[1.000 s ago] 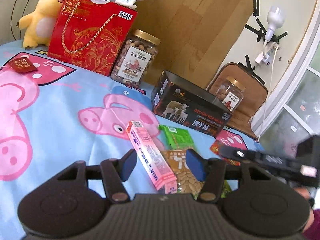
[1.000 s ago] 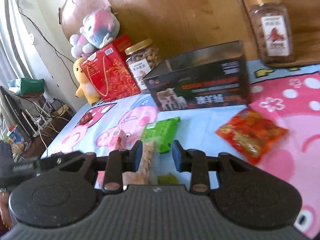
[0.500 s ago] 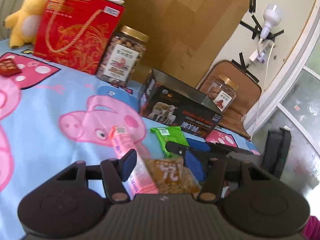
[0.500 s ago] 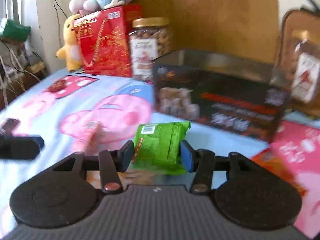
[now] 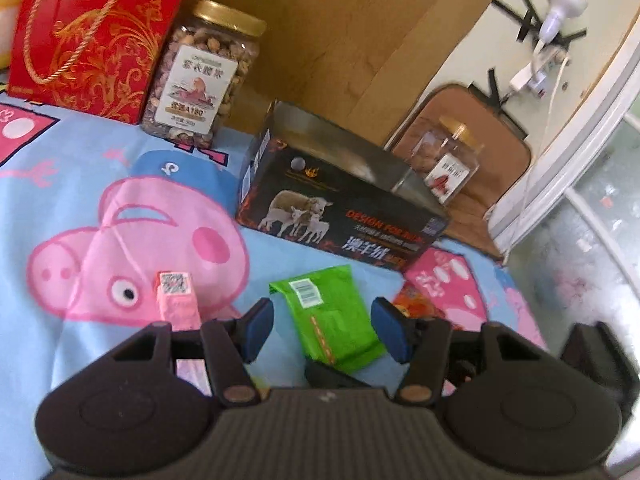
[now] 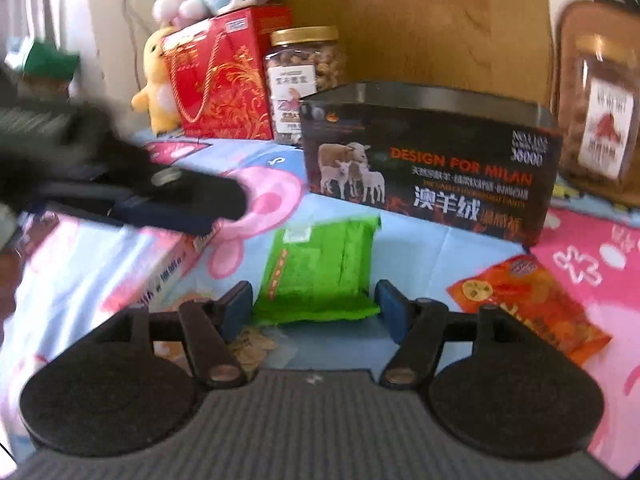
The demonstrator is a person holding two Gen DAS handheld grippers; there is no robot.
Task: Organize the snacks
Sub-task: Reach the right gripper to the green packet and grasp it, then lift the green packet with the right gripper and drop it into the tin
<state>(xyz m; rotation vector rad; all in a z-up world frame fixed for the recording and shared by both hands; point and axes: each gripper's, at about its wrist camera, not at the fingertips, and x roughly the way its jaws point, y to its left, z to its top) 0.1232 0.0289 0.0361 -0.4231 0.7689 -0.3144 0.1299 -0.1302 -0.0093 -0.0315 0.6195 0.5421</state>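
Pink box [image 5: 178, 300]: lying on the cartoon-print bed sheet [image 5: 60, 184], now left of the left tongs' gap; half a second ago it sat partly between the left tongs' pads, so the aim has been shifted off it.
Left tongs [image 5: 323, 330]: held apart, nothing clamped; the view has been swung to the right so that the green snack packet now lies in the gap.
Green snack packet [image 6: 320, 268]: flat on the sheet, near side of the black box; framed by both tongs at once, touched by neither as far as can be told.
Right tongs [image 6: 314, 312]: spread wider than half a second ago, pads standing either side of the packet's near edge, not yet closed on it.
Black box [image 6: 428, 160]: open-topped, just beyond the packet; judged the likely place for the snacks.
Orange snack packet [image 6: 528, 304]: lying to the right, well clear of both tongs.
Meaning for the task: the green packet is judged to be the next item picked; closing is judged the next step.
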